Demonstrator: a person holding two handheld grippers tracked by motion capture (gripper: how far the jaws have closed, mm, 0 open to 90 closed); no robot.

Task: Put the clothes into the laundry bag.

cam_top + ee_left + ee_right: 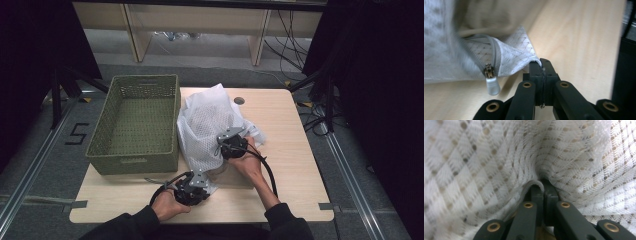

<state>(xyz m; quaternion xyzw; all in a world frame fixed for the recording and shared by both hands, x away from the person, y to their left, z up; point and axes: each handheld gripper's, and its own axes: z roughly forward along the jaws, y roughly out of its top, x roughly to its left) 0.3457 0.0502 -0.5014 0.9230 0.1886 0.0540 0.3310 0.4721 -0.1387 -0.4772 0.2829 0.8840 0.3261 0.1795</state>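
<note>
A white mesh laundry bag (207,127) lies crumpled on the wooden table (295,165), just right of a green woven basket (135,122). My left gripper (209,189) is at the bag's near corner and is shut on it; in the left gripper view the mesh corner (524,56) is pinched between the closed jaws, with a grey zip and its white pull tab (492,85) hanging beside them. My right gripper (224,150) sits on the bag's right side, shut on a fold of mesh and its grey edging (534,183).
The basket stands empty at the table's left, close against the bag. A round cable hole (239,100) is in the table's far edge. Bare wood (579,37) spreads to the right of the bag.
</note>
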